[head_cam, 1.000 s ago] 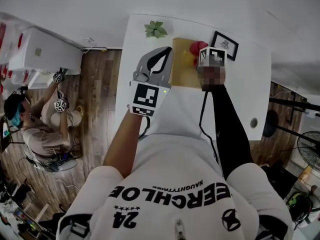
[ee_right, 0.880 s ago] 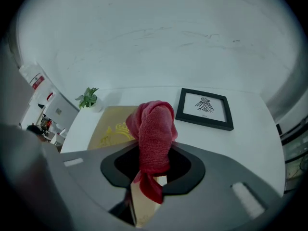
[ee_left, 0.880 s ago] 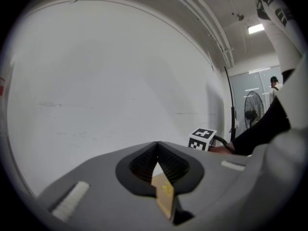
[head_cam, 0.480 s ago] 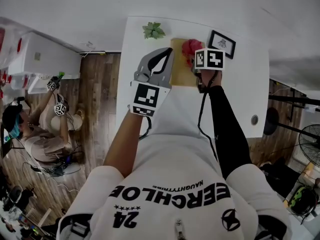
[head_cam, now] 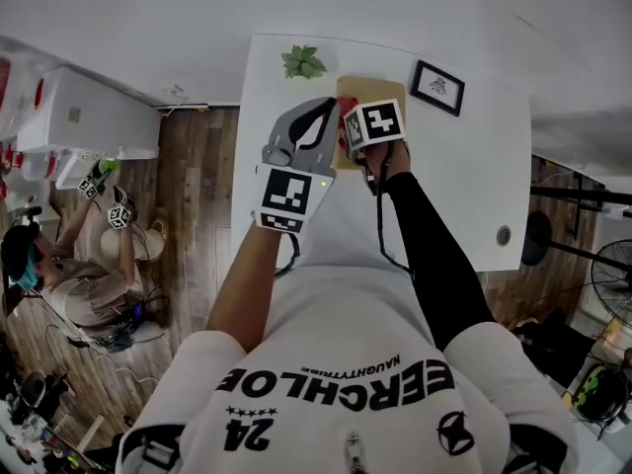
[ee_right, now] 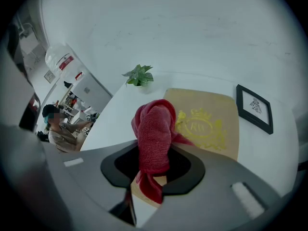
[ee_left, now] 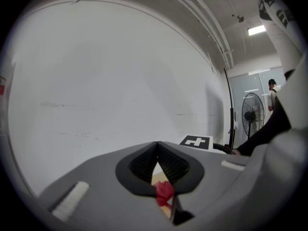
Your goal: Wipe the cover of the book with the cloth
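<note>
A tan book with a gold crest lies on the white table near its far edge. My right gripper is shut on a red cloth that bulges up between the jaws and hangs over the book's near left part. In the head view the right gripper sits over the book's left half, the cloth mostly hidden under its marker cube. My left gripper is just left of it at the book's left edge, jaws shut tip to tip, with the cloth showing behind them.
A small green plant stands at the table's far left, by the wall. A black picture frame lies right of the book. A round cable hole is near the table's right edge. Another person sits on the wooden floor at left.
My right gripper has swept the red cloth leftward across the book, from its right part to its left half beside the left gripper. The left gripper has stayed in place.
</note>
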{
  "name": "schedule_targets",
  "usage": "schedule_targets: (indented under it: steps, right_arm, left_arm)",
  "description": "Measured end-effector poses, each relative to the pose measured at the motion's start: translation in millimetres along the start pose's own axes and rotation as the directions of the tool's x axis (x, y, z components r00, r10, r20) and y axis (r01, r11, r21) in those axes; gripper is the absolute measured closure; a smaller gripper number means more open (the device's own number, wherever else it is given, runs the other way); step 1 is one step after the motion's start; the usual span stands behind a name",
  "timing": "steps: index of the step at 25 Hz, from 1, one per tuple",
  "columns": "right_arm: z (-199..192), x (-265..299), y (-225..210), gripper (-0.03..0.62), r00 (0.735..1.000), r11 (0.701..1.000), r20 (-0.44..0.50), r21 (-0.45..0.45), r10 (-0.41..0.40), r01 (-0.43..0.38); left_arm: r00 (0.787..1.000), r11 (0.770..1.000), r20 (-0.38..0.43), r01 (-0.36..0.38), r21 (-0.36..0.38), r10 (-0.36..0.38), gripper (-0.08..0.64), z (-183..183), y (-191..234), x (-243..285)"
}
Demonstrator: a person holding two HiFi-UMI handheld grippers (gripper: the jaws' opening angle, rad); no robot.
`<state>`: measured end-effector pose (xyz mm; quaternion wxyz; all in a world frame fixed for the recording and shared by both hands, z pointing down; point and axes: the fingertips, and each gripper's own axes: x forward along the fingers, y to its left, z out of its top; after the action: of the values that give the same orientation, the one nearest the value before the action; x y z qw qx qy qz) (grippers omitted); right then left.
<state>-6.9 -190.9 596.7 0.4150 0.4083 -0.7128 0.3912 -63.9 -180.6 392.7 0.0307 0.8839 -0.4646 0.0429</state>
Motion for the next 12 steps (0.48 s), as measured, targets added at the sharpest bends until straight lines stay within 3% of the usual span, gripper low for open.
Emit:
schedule_targets:
  steps: [12]
  right_arm:
    - [-38.1, -37.6, -99.6, 0.488, 0.986, 0.972, -0.025, 0.162, -0.166, 0.168]
  left_arm:
    - [1.0, 0.999, 0.005, 0.026, -0.019, -0.026, 0.514, -2.0, -3.6, 4.9]
